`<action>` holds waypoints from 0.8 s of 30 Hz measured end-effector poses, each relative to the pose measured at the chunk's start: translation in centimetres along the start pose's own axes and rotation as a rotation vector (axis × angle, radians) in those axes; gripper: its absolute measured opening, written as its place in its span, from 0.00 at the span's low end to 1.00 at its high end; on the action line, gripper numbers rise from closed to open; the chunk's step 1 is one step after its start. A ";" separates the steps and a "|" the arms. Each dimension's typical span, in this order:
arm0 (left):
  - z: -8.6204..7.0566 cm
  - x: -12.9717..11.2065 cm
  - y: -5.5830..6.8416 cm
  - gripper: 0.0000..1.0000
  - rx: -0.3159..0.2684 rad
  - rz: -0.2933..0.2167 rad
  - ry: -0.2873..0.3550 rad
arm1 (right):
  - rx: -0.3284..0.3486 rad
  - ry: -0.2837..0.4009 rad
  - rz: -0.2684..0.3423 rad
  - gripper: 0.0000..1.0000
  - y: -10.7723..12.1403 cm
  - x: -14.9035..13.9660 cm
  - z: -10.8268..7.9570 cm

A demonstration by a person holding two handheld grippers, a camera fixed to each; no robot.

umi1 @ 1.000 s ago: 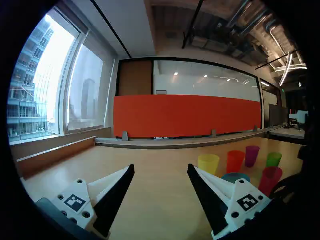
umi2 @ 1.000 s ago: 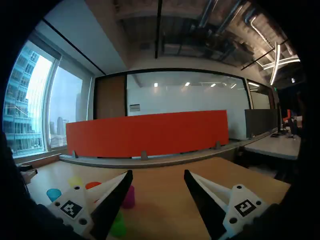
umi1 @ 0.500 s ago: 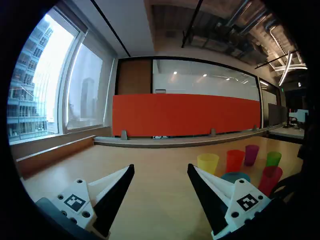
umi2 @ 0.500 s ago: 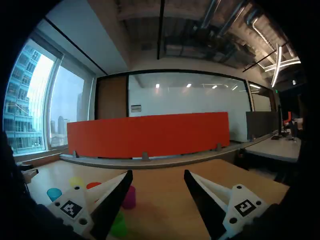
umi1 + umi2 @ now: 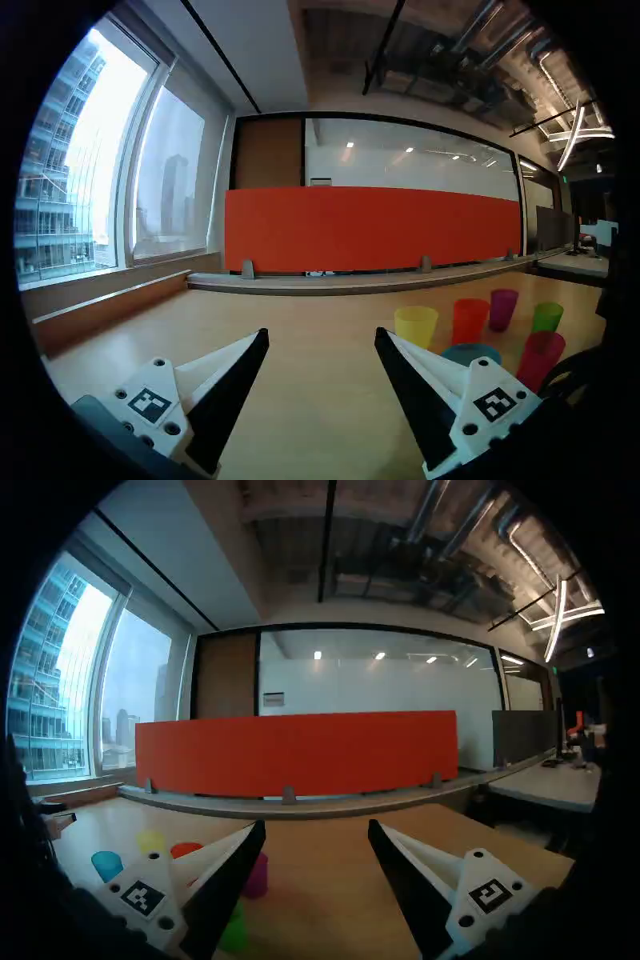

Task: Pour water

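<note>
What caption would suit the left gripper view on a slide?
Open left gripper faces a wooden table, coloured cups clustered to its right, an orange divider behind.

Coloured cups point(image 5: 470, 320) upright, clustered (seemingly empty).
</note>
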State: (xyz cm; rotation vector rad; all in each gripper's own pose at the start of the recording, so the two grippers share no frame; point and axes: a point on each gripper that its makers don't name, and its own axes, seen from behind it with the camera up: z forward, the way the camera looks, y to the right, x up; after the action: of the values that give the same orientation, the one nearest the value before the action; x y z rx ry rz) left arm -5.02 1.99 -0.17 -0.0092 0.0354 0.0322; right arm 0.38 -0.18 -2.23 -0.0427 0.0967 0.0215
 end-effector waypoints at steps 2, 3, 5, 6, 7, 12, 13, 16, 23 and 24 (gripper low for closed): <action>0.0 0.0 0.0 0.99 0.000 0.000 0.000 | 0.010 0.005 -0.009 0.99 -0.1 -0.2 0.0; 0.0 0.0 0.0 0.99 0.000 0.000 0.000 | 0.015 0.008 -0.014 0.99 -0.1 -0.3 0.0; 0.0 0.0 -0.1 0.99 0.000 0.000 0.000 | 0.025 0.009 -0.017 0.99 -0.2 -0.8 0.1; 0.0 0.0 -0.1 0.99 0.000 0.000 0.000 | 0.030 0.010 -0.018 0.99 -0.3 -1.0 0.1; 0.0 0.0 -0.1 0.99 0.000 0.000 0.000 | 0.034 0.008 -0.017 0.99 -0.3 -1.2 0.2; 0.0 -0.1 -0.1 0.99 0.000 0.000 0.000 | 0.051 0.003 0.000 0.99 -0.7 -2.6 0.6; 0.0 -0.1 -0.1 0.99 0.000 0.000 0.000 | 0.052 0.005 0.004 0.99 -0.8 -2.7 0.7; 0.0 -0.1 -0.1 0.99 0.000 0.000 0.000 | 0.054 0.010 0.016 0.99 -0.9 -3.4 0.9; -0.1 0.0 -0.1 0.99 0.000 0.000 0.000 | 0.047 -0.009 0.015 0.99 -0.9 -5.3 1.4; -0.1 0.0 -0.1 0.99 0.000 0.000 0.000 | 0.046 -0.012 0.011 0.99 -0.8 -5.6 1.4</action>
State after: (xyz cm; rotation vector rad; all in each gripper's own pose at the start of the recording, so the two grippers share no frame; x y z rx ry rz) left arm -5.05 1.86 -0.27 -0.0091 0.0352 0.0326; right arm -5.00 -1.04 -0.23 0.0035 0.0857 0.0305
